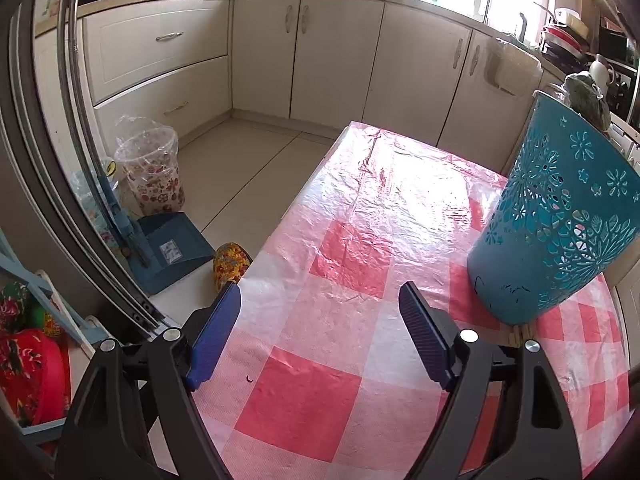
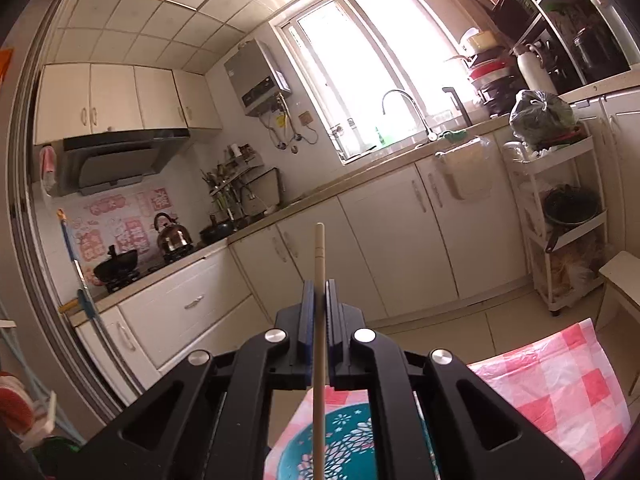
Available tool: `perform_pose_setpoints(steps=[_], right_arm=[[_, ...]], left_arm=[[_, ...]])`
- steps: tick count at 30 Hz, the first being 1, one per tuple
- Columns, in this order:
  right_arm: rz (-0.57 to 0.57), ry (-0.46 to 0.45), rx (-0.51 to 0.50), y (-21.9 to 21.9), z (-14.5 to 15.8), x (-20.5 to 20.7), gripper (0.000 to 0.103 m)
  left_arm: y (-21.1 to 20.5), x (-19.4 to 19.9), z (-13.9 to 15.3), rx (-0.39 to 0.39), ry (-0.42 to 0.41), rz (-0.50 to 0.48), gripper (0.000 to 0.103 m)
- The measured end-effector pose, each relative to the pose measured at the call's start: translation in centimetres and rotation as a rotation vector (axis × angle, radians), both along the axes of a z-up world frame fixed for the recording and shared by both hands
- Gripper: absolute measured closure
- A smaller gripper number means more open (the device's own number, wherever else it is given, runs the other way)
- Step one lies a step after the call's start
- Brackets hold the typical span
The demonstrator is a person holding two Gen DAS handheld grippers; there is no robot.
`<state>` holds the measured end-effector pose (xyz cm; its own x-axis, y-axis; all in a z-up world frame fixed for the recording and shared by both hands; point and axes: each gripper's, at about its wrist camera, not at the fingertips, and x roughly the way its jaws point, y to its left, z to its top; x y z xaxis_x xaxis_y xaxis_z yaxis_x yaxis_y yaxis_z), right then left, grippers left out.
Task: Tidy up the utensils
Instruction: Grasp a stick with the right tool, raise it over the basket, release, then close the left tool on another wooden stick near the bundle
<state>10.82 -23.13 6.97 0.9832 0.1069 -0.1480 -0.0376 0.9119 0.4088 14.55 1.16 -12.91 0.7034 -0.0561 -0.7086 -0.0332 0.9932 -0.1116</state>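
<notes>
A teal perforated utensil holder point(image 1: 556, 216) stands on the pink checked tablecloth point(image 1: 360, 240) at the right. My left gripper point(image 1: 320, 304) is open and empty, low over the cloth to the left of the holder. My right gripper point(image 2: 319, 286) is shut on a pale chopstick point(image 2: 319, 256), held upright. The chopstick's lower end hangs over the open mouth of the holder point(image 2: 344, 440), seen from above in the right wrist view. Wooden sticks point(image 1: 520, 332) show at the holder's base.
Cream kitchen cabinets point(image 1: 260, 48) line the far wall. On the floor to the left stand a plastic-lined bin point(image 1: 154, 172), a blue dustpan point(image 1: 172, 248) and a patterned slipper point(image 1: 230, 266). A white rack point(image 2: 560, 216) stands at the right.
</notes>
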Motion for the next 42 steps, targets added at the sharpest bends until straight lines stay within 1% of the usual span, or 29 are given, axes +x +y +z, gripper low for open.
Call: perform_pose_setpoints(steps=[2, 5, 11, 12, 13, 14, 15, 17, 19, 21, 22, 24, 25, 26, 28, 30, 32, 36, 38, 40, 41, 42], right_arm=[[-0.024, 0.033, -0.018, 0.2, -1.5, 1.2, 0.097], [-0.021, 0.083, -0.035, 0.1, -2.9, 1.8, 0.096], [0.017, 0.147, -0.076, 0.4, -4.2, 1.6, 0.096], [0.022, 0.154, -0.078, 0.3, -4.2, 1.4, 0.095], [0.024, 0.155, -0.079, 0.3, -4.0, 1.1, 0.09], [0.021, 0.145, -0.081, 0.1, -3.5, 0.3, 0.086], [0.016, 0.129, -0.085, 0.1, -3.2, -0.6, 0.081], [-0.005, 0.093, -0.088, -0.3, -2.2, -3.3, 0.077], [-0.025, 0.089, -0.08, -0.6, -2.0, -6.2, 0.073], [-0.041, 0.145, -0.086, -0.5, -3.1, -9.0, 0.073], [-0.038, 0.206, -0.092, -0.2, -4.5, -10.1, 0.073], [-0.011, 0.349, -0.095, 0.5, -7.8, -10.9, 0.074], [0.012, 0.423, -0.085, 0.7, -9.7, -11.0, 0.078], [0.031, 0.508, -0.067, 1.0, -11.9, -11.0, 0.079], [0.057, 0.607, -0.049, 1.5, -14.7, -10.6, 0.081], [0.052, 0.654, -0.067, 1.8, -16.3, -10.1, 0.081], [0.067, 0.702, -0.066, 2.1, -17.5, -9.4, 0.081], [0.088, 0.748, -0.129, 3.2, -18.6, -8.7, 0.081], [0.083, 0.747, -0.183, 3.6, -18.8, -8.8, 0.083], [0.082, 0.752, -0.21, 3.6, -18.9, -9.1, 0.091], [0.082, 0.757, -0.211, 3.5, -18.9, -9.1, 0.095], [0.082, 0.762, -0.214, 3.2, -18.9, -9.0, 0.096]], left_arm=[[0.2, 0.0, 0.0, -0.013, -0.003, 0.004, 0.025], [0.4, 0.0, 0.0, -0.022, -0.009, 0.008, 0.025], [0.1, -0.1, 0.1, -0.013, -0.018, 0.002, 0.025], [0.1, -0.1, 0.1, -0.011, -0.017, 0.001, 0.025], [0.1, 0.0, 0.1, -0.011, -0.017, 0.002, 0.025], [0.1, 0.0, 0.1, -0.012, -0.016, 0.003, 0.025], [0.2, 0.0, 0.1, -0.013, -0.016, 0.004, 0.025], [0.2, 0.1, 0.0, -0.017, -0.01, 0.006, 0.025], [0.3, 0.1, 0.0, -0.02, -0.007, 0.008, 0.025], [0.3, 0.1, 0.0, -0.02, -0.005, 0.007, 0.025], [0.3, 0.1, 0.0, -0.018, -0.005, 0.005, 0.025], [0.1, 0.0, 0.0, -0.011, -0.007, 0.002, 0.025], [0.0, 0.0, 0.0, -0.005, -0.009, 0.0, 0.025], [-0.1, 0.0, 0.0, 0.001, -0.009, -0.003, 0.025], [-0.4, -0.1, 0.0, 0.014, -0.008, -0.01, 0.025], [-0.6, 0.0, 0.0, 0.024, -0.008, -0.015, 0.024], [-0.8, 0.0, 0.0, 0.031, -0.007, -0.018, 0.024], [-0.9, -0.1, 0.1, 0.033, -0.008, -0.017, 0.024], [-1.0, -0.2, 0.1, 0.033, -0.008, -0.021, 0.023], [-1.1, -0.1, 0.1, 0.034, 0.0, -0.037, 0.023], [-1.4, 0.0, 0.1, 0.029, 0.02, -0.073, 0.023], [-1.8, -0.1, 0.1, 0.017, 0.041, -0.109, 0.023]])
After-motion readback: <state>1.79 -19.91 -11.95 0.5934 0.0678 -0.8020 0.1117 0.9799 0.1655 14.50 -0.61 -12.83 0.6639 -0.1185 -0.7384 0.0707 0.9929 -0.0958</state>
